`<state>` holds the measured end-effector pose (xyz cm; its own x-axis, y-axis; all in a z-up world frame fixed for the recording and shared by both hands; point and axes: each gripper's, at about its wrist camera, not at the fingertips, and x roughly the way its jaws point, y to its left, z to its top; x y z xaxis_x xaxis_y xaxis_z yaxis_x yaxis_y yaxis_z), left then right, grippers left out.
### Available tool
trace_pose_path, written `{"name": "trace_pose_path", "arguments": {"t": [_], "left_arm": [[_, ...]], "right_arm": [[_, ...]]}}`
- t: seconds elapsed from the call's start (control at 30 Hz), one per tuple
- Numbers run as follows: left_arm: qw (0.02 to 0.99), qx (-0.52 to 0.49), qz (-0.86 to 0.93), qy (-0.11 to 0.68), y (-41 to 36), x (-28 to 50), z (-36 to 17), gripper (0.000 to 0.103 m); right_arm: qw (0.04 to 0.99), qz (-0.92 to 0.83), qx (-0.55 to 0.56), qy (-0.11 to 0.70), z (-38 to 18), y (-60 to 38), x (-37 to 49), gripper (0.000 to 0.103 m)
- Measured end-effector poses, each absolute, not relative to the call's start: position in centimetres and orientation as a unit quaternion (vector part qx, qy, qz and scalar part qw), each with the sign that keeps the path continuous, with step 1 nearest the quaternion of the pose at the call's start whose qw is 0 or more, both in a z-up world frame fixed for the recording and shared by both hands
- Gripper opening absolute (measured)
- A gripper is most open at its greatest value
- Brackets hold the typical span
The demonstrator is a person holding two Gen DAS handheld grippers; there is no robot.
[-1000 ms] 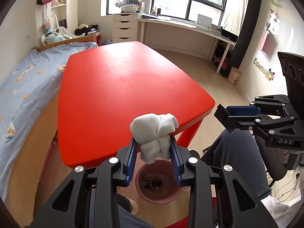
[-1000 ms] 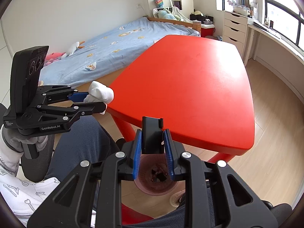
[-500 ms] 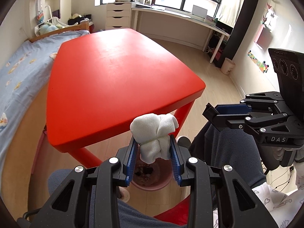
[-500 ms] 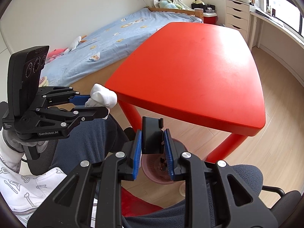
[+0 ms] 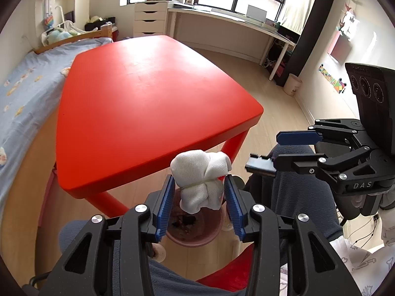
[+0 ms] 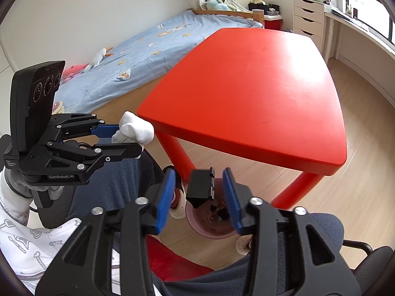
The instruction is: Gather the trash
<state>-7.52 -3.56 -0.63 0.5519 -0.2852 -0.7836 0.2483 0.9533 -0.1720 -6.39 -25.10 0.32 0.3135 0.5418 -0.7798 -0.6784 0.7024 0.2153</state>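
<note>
A white balled-up cloth point(image 5: 201, 180) sits between my left gripper's point(image 5: 198, 196) blue pads, which now stand slightly apart from it, above the pink trash bin point(image 5: 195, 229) on the floor. The cloth also shows in the right wrist view point(image 6: 135, 129). My right gripper point(image 6: 200, 192) is open; a black binder clip point(image 6: 201, 187) hangs loose between its pads, touching neither, over the same bin point(image 6: 209, 222). In the left wrist view the clip point(image 5: 261, 165) sits at the right gripper's tips.
The red table point(image 5: 148, 98) stands just beyond the bin, its legs point(image 6: 179, 153) beside it. A bed point(image 6: 148, 56) lies left. The person's knees point(image 5: 291, 197) and a red seat flank the bin.
Both grippers have opened over the bin. The clip has come free of the right pads and tilts. The left pads have spread away from the cloth.
</note>
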Motion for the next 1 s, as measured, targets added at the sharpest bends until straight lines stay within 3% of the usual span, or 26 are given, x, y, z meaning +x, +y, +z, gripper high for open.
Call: {"name": "trace_pose_path", "arguments": {"t": [0.03, 0.1, 0.13, 0.47, 1.0], "left_arm": [[0.883, -0.023, -0.147, 0.446, -3.4, -7.5, -0.7, 0.072], [0.886, -0.033, -0.139, 0.442, -3.0, -7.5, -0.6, 0.091], [0.887, -0.036, -0.134, 0.441, -2.8, -7.5, -0.7, 0.093], [0.884, -0.047, -0.122, 0.449, -2.2, -7.3, -0.8, 0.095], [0.888, -0.051, -0.116, 0.443, -1.8, -6.8, -0.3, 0.095]], "right_arm": [[0.809, 0.376, -0.074, 0.445, 0.3, -25.2, -6.3, 0.075], [0.813, 0.37, -0.073, 0.444, 0.3, -25.4, -6.2, 0.085], [0.816, 0.365, -0.074, 0.442, 0.3, -25.4, -6.1, 0.092], [0.816, 0.36, -0.064, 0.448, 0.2, -25.6, -5.7, 0.1], [0.824, 0.347, -0.051, 0.444, 1.0, -25.7, -4.5, 0.1]]}}
